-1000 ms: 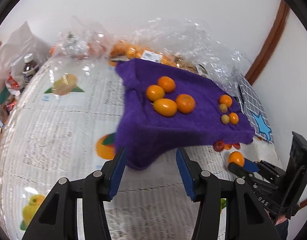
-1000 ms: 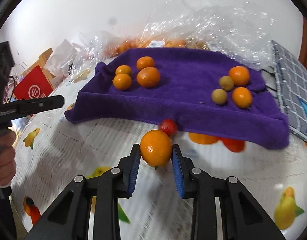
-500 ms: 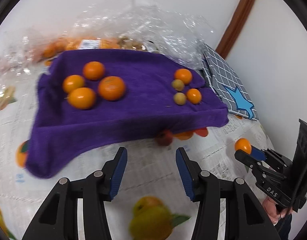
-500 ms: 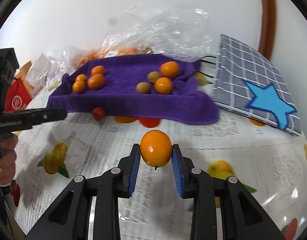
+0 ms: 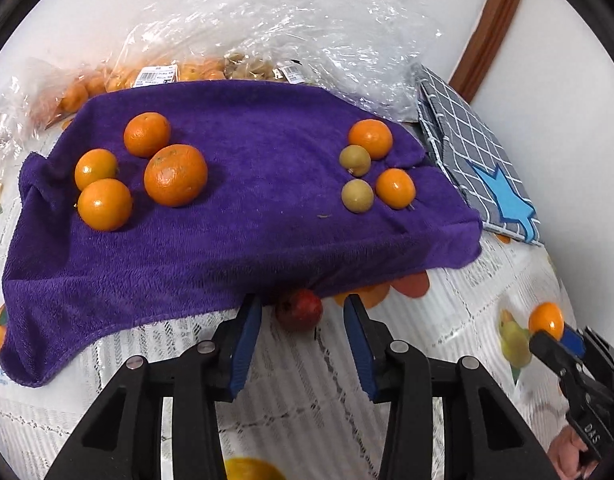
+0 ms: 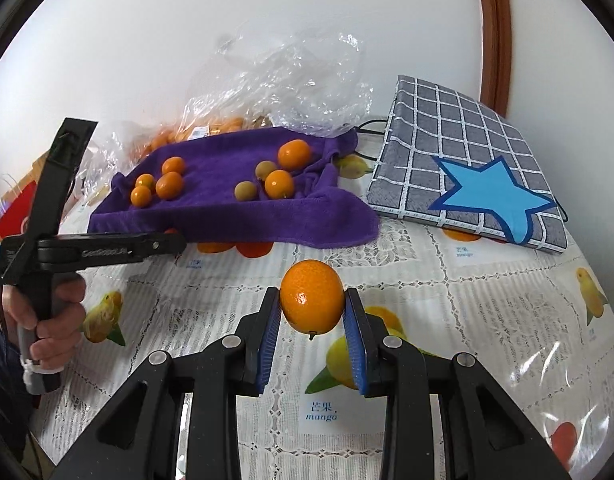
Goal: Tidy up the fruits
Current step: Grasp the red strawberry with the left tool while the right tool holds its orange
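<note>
right wrist view: the right gripper has its blue-padded fingers clamped on a small round orange mandarin, held above the table with its white lace-and-fruit-print cover. beyond it lies a purple fleece towel carrying a cluster of four mandarins toward its left side, and two more mandarins with two small yellow-green round fruits toward its right. a grey checked pad with a blue star lies right of the towel, and crumpled clear plastic bags sit behind.

left wrist view: the left gripper has its fingers spread apart, empty, either side of a small dark red round fruit that sits on the table just at the towel's near edge. the right gripper shows at the far right, well apart.
</note>
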Demonstrator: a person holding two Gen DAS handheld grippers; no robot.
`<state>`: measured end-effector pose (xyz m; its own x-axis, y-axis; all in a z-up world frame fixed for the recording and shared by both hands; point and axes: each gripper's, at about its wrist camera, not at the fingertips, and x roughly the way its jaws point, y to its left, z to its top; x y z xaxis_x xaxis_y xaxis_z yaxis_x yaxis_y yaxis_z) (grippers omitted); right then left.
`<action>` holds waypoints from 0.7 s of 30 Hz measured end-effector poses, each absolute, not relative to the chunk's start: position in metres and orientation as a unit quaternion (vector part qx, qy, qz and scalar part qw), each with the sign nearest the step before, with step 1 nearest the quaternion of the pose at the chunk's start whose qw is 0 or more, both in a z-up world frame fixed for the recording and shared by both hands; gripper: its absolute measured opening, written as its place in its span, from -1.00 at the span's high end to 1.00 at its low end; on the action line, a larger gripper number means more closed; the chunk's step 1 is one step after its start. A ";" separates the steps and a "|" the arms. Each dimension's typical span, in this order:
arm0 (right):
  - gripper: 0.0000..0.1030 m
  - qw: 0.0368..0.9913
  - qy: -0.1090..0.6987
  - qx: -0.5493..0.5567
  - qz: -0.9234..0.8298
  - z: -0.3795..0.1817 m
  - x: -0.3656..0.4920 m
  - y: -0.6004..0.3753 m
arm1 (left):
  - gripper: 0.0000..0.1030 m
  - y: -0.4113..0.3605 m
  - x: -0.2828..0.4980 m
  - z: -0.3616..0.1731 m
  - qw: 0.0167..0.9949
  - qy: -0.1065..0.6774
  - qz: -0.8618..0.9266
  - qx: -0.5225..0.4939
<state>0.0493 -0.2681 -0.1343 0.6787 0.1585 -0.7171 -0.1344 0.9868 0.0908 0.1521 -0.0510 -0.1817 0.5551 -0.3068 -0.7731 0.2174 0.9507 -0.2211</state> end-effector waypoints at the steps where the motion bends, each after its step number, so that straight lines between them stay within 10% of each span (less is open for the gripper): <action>1: 0.39 0.916 0.394 0.019 0.078 -0.134 0.050 -0.269 | 0.23 -0.053 0.153 -0.182 0.881 0.448 -0.142 -0.046; 7: 0.39 0.916 0.392 0.042 0.079 -0.131 0.054 -0.272 | 0.56 -0.056 0.150 -0.183 0.893 0.437 -0.106 -0.017; 21: 0.39 0.909 0.403 0.059 0.087 -0.155 0.055 -0.266 | 0.58 -0.050 0.142 -0.185 0.902 0.413 -0.117 -0.038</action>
